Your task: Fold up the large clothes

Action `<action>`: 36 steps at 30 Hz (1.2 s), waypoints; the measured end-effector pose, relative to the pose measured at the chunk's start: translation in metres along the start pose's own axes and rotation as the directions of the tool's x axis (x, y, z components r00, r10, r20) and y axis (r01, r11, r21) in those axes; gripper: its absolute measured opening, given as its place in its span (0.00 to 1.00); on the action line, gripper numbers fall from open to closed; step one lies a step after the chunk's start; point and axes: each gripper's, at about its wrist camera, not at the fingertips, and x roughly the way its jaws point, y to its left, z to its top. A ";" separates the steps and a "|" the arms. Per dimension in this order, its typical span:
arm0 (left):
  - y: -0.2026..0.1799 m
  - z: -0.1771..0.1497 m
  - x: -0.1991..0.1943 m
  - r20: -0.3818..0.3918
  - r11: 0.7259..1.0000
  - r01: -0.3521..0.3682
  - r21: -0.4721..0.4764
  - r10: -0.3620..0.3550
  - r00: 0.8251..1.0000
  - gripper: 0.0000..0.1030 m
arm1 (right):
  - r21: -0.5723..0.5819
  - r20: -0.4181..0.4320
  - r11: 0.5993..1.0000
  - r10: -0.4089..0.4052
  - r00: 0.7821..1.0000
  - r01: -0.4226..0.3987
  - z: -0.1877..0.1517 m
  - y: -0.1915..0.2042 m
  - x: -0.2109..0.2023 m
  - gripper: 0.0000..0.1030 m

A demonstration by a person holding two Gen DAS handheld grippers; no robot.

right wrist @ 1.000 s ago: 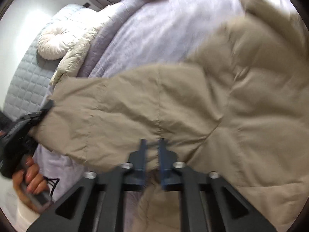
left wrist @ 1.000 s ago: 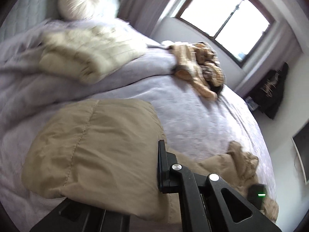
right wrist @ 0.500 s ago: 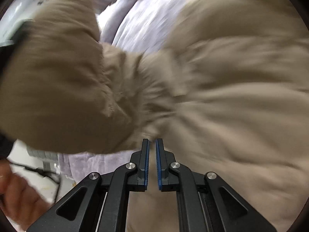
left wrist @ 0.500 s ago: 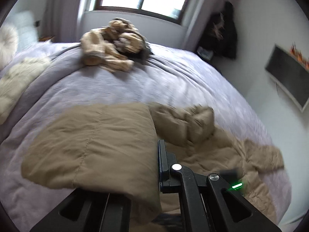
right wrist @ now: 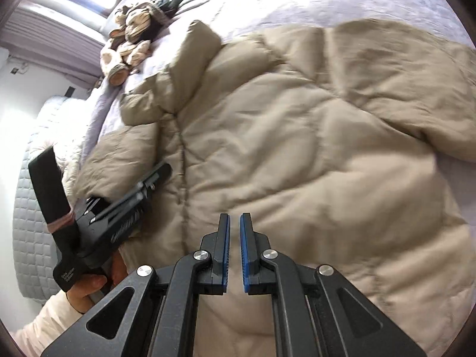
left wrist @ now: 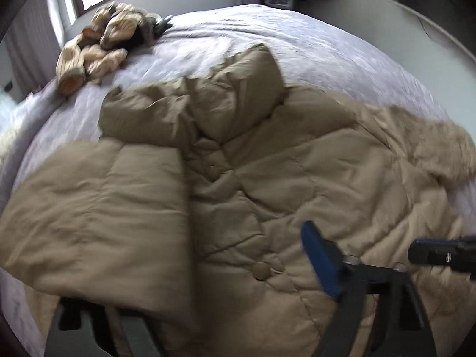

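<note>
Left wrist view: left tool [left wrist: 208, 291] seen from behind; one blue-padded finger [left wrist: 322, 263] shows to the right, the other finger is hidden under cloth.
Left tool state: fingers set wide apart, with a folded panel of the tan puffer coat [left wrist: 267, 178] draped over the hidden finger; whether anything is pinched cannot be told.
Coat position, left view: spread on the bed [left wrist: 312, 47] directly ahead of the left tool, with one flap doubled over at the tool's left and a round button [left wrist: 261, 270] just ahead of the blue finger.
Second device, left view: black tip of the right tool [left wrist: 440, 253] enters at the far right, above the coat.
Right wrist view: right tool [right wrist: 234, 247] hovers over the coat [right wrist: 312, 148]; blue pads nearly together with a narrow slit between, nothing caught in it.
Left tool, right view: black body [right wrist: 119, 208] lies to the left of the right tool, its fingers under the coat's edge, gripped by the person's hand [right wrist: 89, 288].
Other items: heap of striped clothing [left wrist: 101, 44] lies well beyond the coat, far ahead of both tools; blur softens the detail.
</note>
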 end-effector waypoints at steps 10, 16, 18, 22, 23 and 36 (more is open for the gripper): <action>0.068 -0.048 -0.090 0.083 0.988 -0.050 -0.146 0.062 0.995 0.84 | -0.194 0.041 0.979 -0.060 0.997 0.067 0.007 0.003 -0.029 0.51; 0.175 -0.103 -0.096 -0.054 0.872 -0.239 -0.428 0.239 0.969 0.84 | -0.541 0.111 0.835 -0.054 0.992 0.106 -0.014 0.108 -0.013 0.82; 0.202 -0.129 -0.081 -0.131 0.815 -0.250 -0.522 0.213 0.968 0.84 | -0.651 0.129 0.747 -0.066 0.989 0.135 -0.028 0.147 0.004 0.82; 0.222 -0.159 -0.060 -0.177 0.765 -0.238 -0.599 0.164 0.971 0.84 | -0.800 0.174 0.564 -0.106 0.979 0.203 -0.055 0.205 0.047 0.82; 0.223 -0.163 -0.057 -0.170 0.760 -0.228 -0.609 0.156 0.973 0.84 | -0.827 0.203 0.504 -0.146 0.968 0.249 -0.062 0.218 0.065 0.82; 0.222 -0.153 -0.047 -0.174 0.799 -0.197 -0.567 0.118 0.978 0.84 | -0.229 0.171 0.948 -0.186 0.968 0.223 0.022 0.094 0.053 0.15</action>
